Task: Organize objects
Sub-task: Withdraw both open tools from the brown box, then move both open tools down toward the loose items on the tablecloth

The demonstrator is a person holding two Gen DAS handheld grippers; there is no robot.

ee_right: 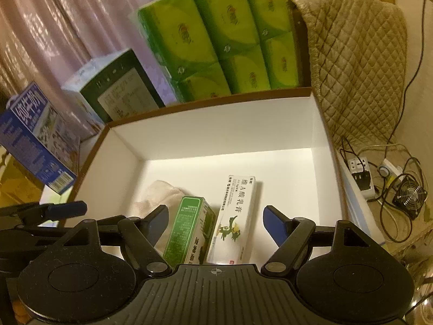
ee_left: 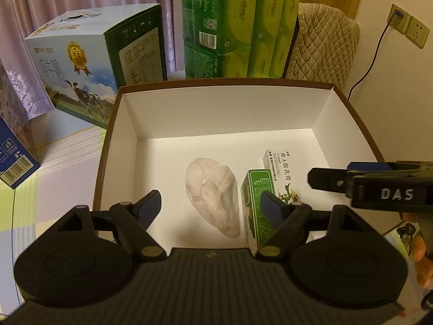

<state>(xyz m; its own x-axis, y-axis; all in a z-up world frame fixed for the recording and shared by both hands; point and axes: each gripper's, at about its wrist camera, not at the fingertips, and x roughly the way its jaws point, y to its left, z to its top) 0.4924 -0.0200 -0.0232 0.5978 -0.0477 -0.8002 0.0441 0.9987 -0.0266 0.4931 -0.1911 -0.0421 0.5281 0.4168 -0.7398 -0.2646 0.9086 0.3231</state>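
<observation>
Cardboard makes up the brown-rimmed, white-lined open box (ee_left: 130,113), which holds three things: one soft, crumpled white cloth (ee_left: 212,195), one glossy green carton (ee_left: 255,205) and one white printed carton (ee_left: 281,173) touching it. Left tool (ee_left: 209,205) and right tool (ee_right: 216,220) hover above, both spread wide and empty.

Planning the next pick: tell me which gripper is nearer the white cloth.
Left gripper: the white cloth lies between its open jaws. The right gripper hangs over the two cartons beside it.
</observation>
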